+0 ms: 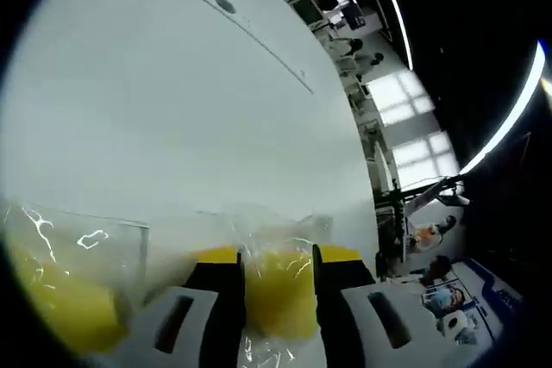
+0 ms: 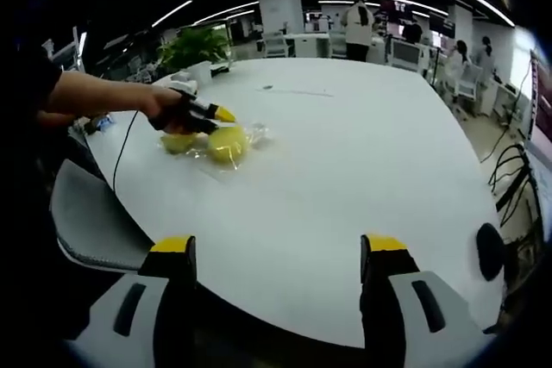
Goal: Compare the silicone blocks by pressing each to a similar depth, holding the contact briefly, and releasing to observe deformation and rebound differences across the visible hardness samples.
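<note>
On the left of the left gripper view a second yellow silicone block (image 1: 60, 303) lies blurred under crinkled clear plastic wrap (image 1: 86, 239). Just right of it, the left tool (image 1: 278, 258) has its yellow-tipped jaws closed in on a yellow silicone block (image 1: 278, 295), which bulges between them, its film wrinkling at the contact. By the look of it the block is soft and springy and light. The glossy wrap is likely slippery, so I would take hold across the block's broad middle, squarely, rather than near an edge where it could squirt out. Beyond lies the bare white worktop (image 1: 172, 109).

The right gripper view gives the wider scene. At left a person's hand (image 2: 159, 102) drives the left tool (image 2: 216, 115) against the two yellow blocks, one (image 2: 178, 142) nearer the hand and one (image 2: 228, 144) at the jaws, both on the round worktop (image 2: 345, 178) near its left edge. Only the close view shows the squeeze itself. At the bottom the right tool (image 2: 278, 252) hangs wide open, holding nothing, well apart from the blocks.
</note>
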Demonstrator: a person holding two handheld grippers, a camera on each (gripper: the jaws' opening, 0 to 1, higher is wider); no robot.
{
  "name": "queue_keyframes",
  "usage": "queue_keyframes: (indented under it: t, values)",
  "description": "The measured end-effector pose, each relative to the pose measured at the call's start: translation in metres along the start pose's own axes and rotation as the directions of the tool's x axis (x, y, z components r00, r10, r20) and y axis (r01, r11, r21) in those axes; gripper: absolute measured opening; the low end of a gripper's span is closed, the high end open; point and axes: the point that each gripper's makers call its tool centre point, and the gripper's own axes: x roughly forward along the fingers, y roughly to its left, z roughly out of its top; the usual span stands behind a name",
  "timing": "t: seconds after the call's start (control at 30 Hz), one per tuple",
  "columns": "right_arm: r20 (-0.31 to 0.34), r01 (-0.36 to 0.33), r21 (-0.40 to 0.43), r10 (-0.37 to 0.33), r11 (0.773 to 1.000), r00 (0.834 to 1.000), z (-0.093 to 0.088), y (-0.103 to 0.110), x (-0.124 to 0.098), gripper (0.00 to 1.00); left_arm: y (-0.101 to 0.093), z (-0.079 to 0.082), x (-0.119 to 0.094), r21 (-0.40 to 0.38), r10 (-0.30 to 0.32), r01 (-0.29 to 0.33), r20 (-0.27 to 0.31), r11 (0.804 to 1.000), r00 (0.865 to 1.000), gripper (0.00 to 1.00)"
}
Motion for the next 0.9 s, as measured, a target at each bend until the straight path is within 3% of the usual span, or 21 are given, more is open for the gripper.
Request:
queue_keyframes:
  t: [0.1,0.23,0.3,0.33,0.43,0.67,0.73,0.83,0.9]
  values:
    - [0.005,-0.011,-0.009,0.011,1.000,1.000,0.003,0.002,0.002,0.70,0.006,0.000,0.001,-0.006,0.015,-0.015,-0.004,1.000,1.000,0.19]
    - [0.015,-0.011,0.002,0.011,1.000,1.000,0.006,0.000,0.002,0.68,0.007,0.001,0.002,-0.029,0.008,-0.008,-0.004,1.000,1.000,0.17]
    - [0.019,-0.020,0.009,0.019,1.000,1.000,0.006,0.001,0.002,0.66,0.007,0.002,0.003,0.002,0.007,-0.007,0.001,1.000,1.000,0.14]
    - [0.017,-0.020,0.008,0.020,1.000,1.000,0.006,0.002,0.002,0.66,0.007,0.006,0.004,0.040,-0.004,0.003,0.031,0.999,1.000,0.11]
    - [0.007,-0.013,0.001,0.013,1.000,1.000,0.004,0.001,0.004,0.66,0.004,0.005,0.005,0.062,-0.029,0.026,0.044,0.998,0.999,0.06]
    - [-0.023,-0.038,-0.002,0.038,0.999,0.999,-0.005,0.009,0.009,0.62,-0.006,0.002,0.000,0.126,-0.099,0.093,0.045,0.988,0.994,0.00]
    - [-0.021,-0.041,-0.002,0.041,0.999,0.999,-0.005,0.010,0.009,0.62,-0.014,0.002,-0.006,0.192,-0.135,0.123,0.051,0.974,0.989,0.00]
    - [-0.015,-0.046,0.001,0.046,0.999,0.999,-0.004,0.012,0.009,0.62,-0.032,-0.003,-0.019,0.198,-0.204,0.191,0.052,0.961,0.978,0.00]
    - [-0.015,-0.050,-0.010,0.050,0.999,0.999,-0.001,0.016,0.009,0.62,-0.037,-0.008,-0.026,0.229,-0.211,0.196,0.043,0.953,0.976,0.00]
